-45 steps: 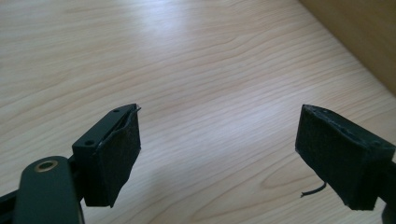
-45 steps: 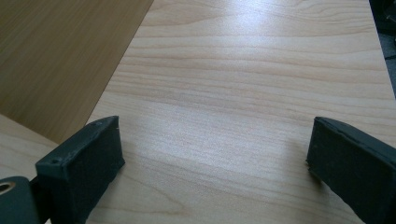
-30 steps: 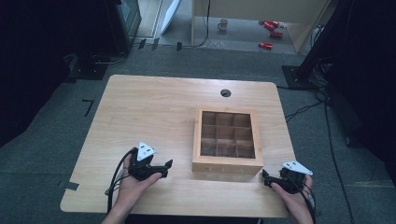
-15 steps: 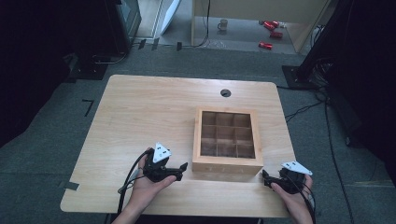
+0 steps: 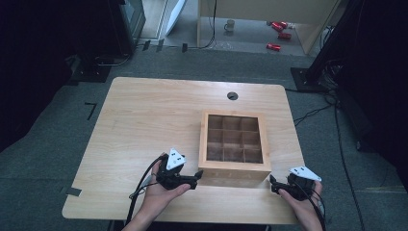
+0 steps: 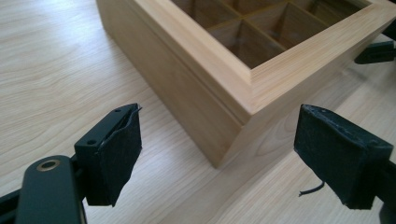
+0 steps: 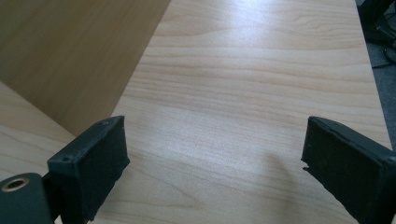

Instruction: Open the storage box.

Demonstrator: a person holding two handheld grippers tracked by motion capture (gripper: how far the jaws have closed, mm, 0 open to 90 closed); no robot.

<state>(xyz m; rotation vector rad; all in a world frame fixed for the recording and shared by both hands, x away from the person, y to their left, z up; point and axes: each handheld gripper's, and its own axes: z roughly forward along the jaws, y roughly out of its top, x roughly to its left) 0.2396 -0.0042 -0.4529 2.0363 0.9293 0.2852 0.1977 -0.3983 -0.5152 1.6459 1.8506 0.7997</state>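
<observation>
A wooden box [image 5: 234, 143] with an open grid of empty compartments stands on the table's right half. My left gripper [image 5: 197, 177] is open at the box's near-left corner [image 6: 233, 112], and that corner sits just ahead of the gap between its black pads [image 6: 116, 154]. My right gripper [image 5: 272, 185] is open too, low over the table by the box's near-right corner; the box's side wall [image 7: 79, 51] fills the upper left of the right gripper view. Nothing lies between the pads [image 7: 93, 172] of the right gripper.
The light wooden table [image 5: 144, 120] has a round cable hole [image 5: 232, 96] behind the box. Its front edge runs just under my hands and its right edge [image 7: 373, 84] lies close to the right gripper. Dark stands, cables, red cans and a mug are on the floor beyond.
My left gripper has travelled right along the table's front, up to the box's near-left corner. The right gripper has stayed where it was.
</observation>
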